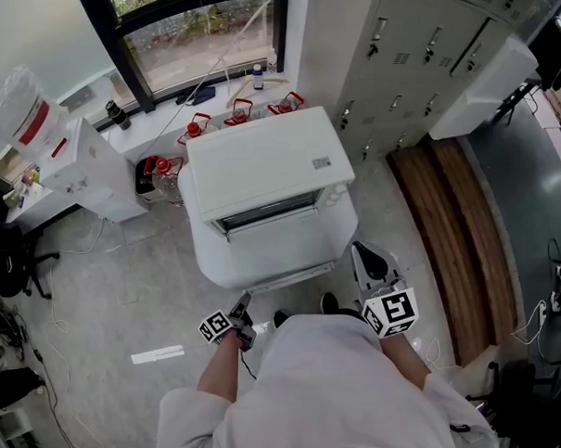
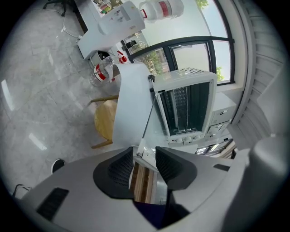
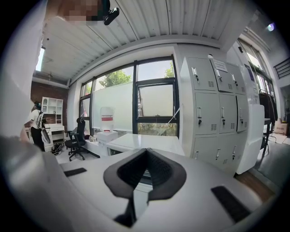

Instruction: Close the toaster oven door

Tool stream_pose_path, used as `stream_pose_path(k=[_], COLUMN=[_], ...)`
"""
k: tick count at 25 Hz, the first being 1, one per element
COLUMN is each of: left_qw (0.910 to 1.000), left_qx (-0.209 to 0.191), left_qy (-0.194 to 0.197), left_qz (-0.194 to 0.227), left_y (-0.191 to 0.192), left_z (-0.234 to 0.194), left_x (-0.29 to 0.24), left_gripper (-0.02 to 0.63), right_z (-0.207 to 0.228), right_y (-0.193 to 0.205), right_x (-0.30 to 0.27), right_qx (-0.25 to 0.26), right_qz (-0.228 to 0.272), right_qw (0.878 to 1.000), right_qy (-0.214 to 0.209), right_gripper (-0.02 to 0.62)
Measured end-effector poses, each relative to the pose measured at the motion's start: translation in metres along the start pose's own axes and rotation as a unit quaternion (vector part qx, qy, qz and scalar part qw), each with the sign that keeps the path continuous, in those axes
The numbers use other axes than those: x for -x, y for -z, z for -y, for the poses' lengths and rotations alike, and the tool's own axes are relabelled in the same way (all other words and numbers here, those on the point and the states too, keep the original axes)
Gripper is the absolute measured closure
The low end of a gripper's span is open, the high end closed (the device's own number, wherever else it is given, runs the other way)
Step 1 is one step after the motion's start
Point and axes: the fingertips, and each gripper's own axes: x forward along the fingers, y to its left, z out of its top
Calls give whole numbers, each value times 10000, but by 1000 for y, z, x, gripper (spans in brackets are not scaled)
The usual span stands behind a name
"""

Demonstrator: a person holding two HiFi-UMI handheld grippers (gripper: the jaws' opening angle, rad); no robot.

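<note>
White toaster oven [image 1: 269, 163] on a white tabletop [image 1: 217, 260], its glass door [image 2: 156, 115] folded down open towards the person; left gripper [image 2: 144, 156] near the tabletop's front edge, jaws slightly apart, holding nothing; right gripper [image 3: 146, 154] near its right corner, jaws closed together, empty

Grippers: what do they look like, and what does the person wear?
The left gripper and right gripper have light grey bodies, black ribbed pads, each with a white cube of black square markers. The person wears a pale short-sleeved top.
</note>
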Motion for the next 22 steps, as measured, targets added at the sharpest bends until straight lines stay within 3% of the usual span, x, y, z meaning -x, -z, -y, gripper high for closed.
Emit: stream_pose_path(k=[4,9,22], left_qw=[9999,9998,9998], left_qx=[105,204,176], left_qy=[-9,-48,91], left_qz=[-26,-73,52], left_y=[0,0,-2], left_z=[0,0,13], left_x=[-7,-6,2], left_gripper=[449,506,518], right_z=[2,3,2], right_y=[1,0,-1], right_x=[-1,-3,1], right_qx=[-23,-44,-144], right_qz=[-16,-22,43], right_qw=[10000,10000,9999], right_qy=[11,15,-51], right_gripper=[588,588,588])
